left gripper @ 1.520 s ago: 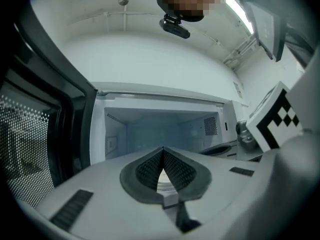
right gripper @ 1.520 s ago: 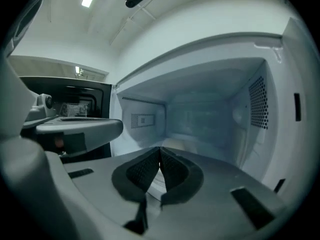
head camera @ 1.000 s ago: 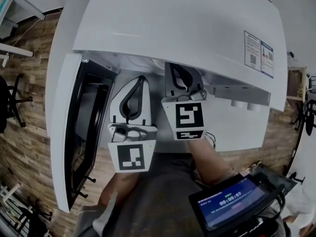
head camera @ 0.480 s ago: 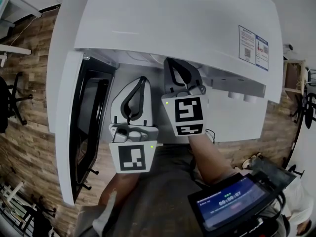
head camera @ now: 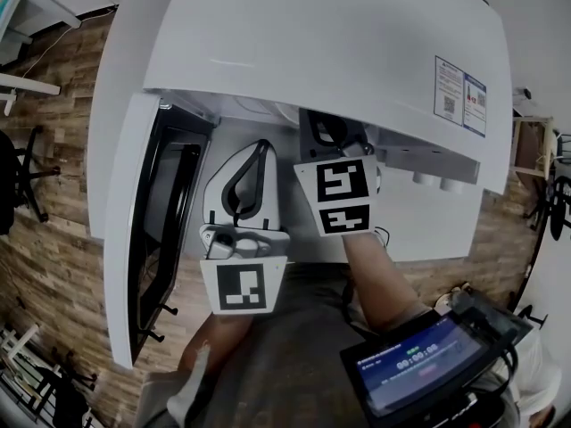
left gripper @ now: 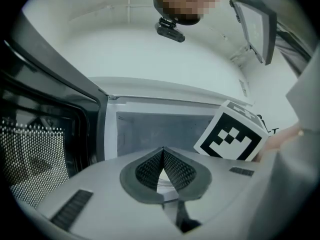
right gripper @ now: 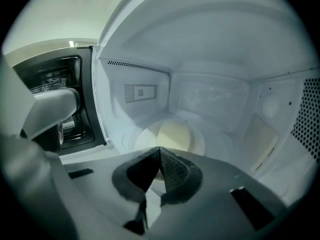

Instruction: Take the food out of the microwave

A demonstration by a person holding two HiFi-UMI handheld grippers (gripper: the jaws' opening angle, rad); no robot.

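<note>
Right tongs (right gripper: 159, 151): closed, empty, aimed into microwave (right gripper: 215, 94) at food (right gripper: 174, 134).
Left tongs (left gripper: 163, 151): closed, empty, held back.
Door (head camera: 165, 221): left open for access.

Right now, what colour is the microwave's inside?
The microwave's inside is white; the right gripper view shows it best.

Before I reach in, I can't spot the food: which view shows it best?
Right gripper view: the pale round food lies exposed. Head view: the microwave top hides it. Left gripper view: the left claw covers it.
</note>
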